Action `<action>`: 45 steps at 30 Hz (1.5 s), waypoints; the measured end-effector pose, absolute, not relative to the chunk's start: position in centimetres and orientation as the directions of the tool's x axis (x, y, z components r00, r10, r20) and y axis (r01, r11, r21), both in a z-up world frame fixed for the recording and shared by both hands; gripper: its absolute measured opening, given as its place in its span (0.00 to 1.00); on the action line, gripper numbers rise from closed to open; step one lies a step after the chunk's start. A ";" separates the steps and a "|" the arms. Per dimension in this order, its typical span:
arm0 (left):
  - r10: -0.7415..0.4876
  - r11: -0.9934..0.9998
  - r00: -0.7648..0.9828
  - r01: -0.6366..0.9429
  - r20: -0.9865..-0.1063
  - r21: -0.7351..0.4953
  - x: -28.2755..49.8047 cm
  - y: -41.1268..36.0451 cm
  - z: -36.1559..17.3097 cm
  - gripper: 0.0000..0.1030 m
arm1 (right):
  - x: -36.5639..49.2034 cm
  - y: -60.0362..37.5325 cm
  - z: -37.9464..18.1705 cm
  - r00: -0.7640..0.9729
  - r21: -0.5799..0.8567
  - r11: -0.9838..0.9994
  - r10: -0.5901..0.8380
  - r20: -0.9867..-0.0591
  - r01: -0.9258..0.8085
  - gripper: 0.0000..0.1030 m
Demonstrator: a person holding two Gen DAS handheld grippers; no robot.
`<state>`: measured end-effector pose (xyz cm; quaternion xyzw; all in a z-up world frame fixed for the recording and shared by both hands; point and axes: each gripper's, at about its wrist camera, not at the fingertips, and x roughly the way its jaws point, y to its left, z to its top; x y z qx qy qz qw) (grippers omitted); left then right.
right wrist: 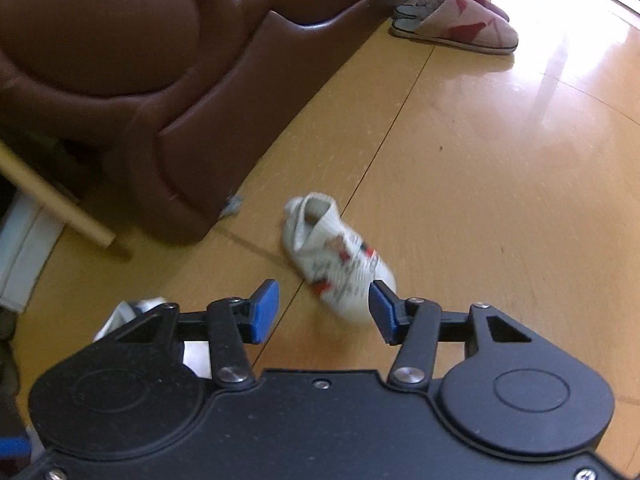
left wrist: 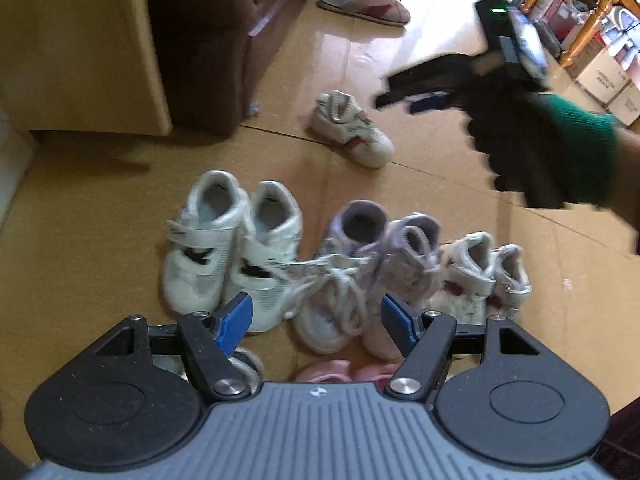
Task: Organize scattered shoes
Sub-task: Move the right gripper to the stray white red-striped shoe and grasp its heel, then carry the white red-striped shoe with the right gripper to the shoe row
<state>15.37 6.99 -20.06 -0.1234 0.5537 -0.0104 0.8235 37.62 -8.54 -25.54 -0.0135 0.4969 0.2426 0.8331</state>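
Note:
A lone white baby shoe with red marks [left wrist: 352, 130] lies on the wooden floor, apart from the others; it also shows in the right wrist view [right wrist: 336, 262]. My right gripper [right wrist: 324, 312] is open and empty just short of it, its right finger beside the toe. In the left wrist view the right gripper [left wrist: 404, 98] hovers to the right of that shoe. My left gripper [left wrist: 316, 320] is open and empty above a row of paired shoes: a white pair [left wrist: 232, 252], a lilac pair [left wrist: 372, 264] and a small white-and-red pair [left wrist: 484, 272].
A brown leather sofa [right wrist: 160, 80] stands at the left, close behind the lone shoe. A pair of slippers [right wrist: 460, 20] lies at the far end of the floor [right wrist: 500, 160]. Pink shoes [left wrist: 340, 372] peek out under my left gripper. Boxes and wooden furniture legs [left wrist: 592, 28] stand far right.

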 end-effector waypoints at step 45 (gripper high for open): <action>-0.238 0.945 0.437 -0.102 -0.867 -0.311 18.1 6.2 -18.1 0.68 | 38.0 -13.8 -27.2 0.366 0.577 0.817 0.534 -0.762 0.009 0.12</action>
